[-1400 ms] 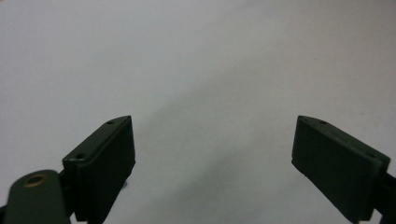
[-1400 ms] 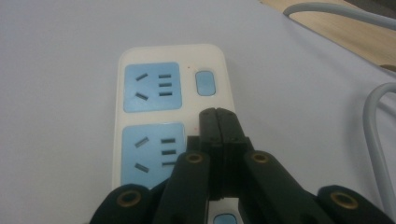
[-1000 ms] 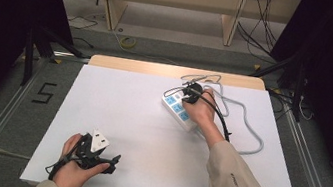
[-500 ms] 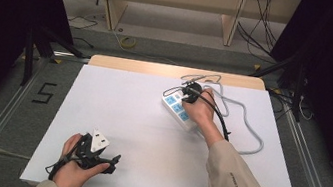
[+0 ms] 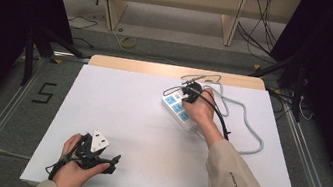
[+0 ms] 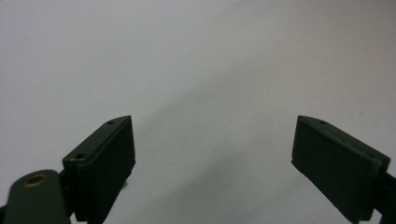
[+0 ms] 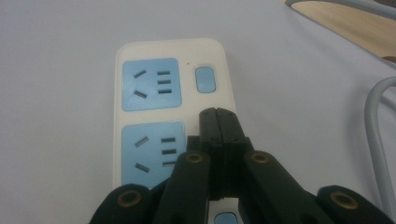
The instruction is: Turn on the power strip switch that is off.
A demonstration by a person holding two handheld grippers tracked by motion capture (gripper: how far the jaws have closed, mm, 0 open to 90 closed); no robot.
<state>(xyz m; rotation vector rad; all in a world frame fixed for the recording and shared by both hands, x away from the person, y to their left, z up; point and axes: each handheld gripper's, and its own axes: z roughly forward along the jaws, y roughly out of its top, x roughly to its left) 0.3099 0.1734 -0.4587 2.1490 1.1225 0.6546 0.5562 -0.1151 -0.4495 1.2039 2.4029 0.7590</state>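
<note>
A white power strip (image 5: 178,110) with blue sockets lies on the white table (image 5: 122,102), right of centre. In the right gripper view the power strip (image 7: 159,93) shows two blue sockets and a blue switch (image 7: 205,79). My right gripper (image 7: 217,114) is shut, and its tips sit over the strip's white face just right of the second socket, hiding what lies under them. From above, my right gripper (image 5: 186,99) is held in a hand over the strip. My left gripper (image 5: 111,158) rests near the front left edge. In its own view the left gripper (image 6: 212,154) is open, with bare tabletop between the jaws.
The strip's grey cable (image 5: 249,132) loops across the table's right side and shows as a grey cable (image 7: 378,121) at the right of the right gripper view. A wooden strip (image 5: 158,68) borders the far edge. Wooden shelving (image 5: 168,3) and floor cables lie beyond.
</note>
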